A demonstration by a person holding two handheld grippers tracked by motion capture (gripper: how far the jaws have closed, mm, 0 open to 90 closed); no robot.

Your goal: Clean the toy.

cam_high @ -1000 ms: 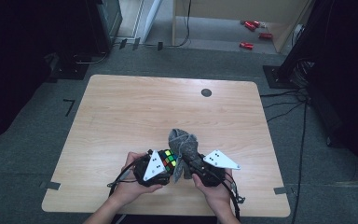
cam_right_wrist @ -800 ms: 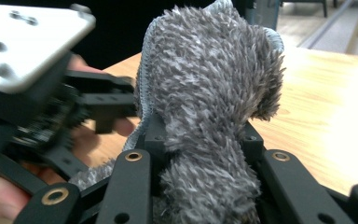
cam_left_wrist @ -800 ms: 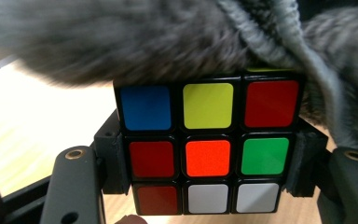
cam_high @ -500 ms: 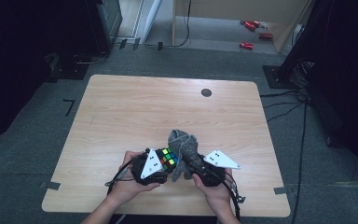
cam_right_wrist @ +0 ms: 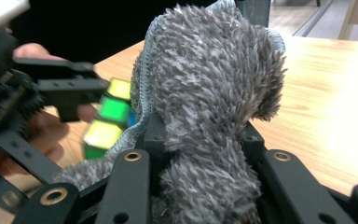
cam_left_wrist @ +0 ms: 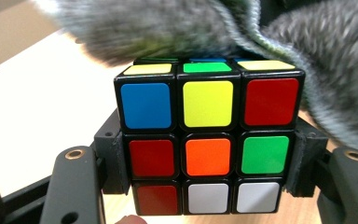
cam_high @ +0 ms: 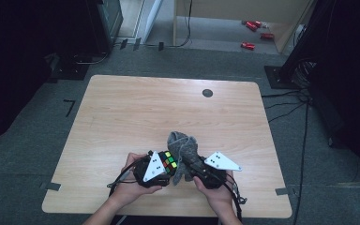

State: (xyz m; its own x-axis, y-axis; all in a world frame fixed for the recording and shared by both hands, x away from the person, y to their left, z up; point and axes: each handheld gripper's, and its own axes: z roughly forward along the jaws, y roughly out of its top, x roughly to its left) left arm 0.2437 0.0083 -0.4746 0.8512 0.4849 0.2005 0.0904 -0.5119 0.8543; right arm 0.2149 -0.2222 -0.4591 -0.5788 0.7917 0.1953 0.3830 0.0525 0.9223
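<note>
Puzzle cube [cam_left_wrist: 207,142], clamped between jaws of left gripper [cam_high: 157,168] just above near edge of worktop [cam_high: 122,117], touching grey fluffy cloth [cam_right_wrist: 209,107] bunched tight in closed right gripper [cam_high: 201,171], cloth lying immediately right of cube, draped against its top.

Both grippers, the left gripper [cam_high: 166,165] and the right gripper [cam_high: 192,165], are showing black bodies, each carrying a grey three-cornered plate dotted with small markers. Black cables are trailing from them, and brass-coloured screw eyes are glinting on the black jaw arms.
</note>
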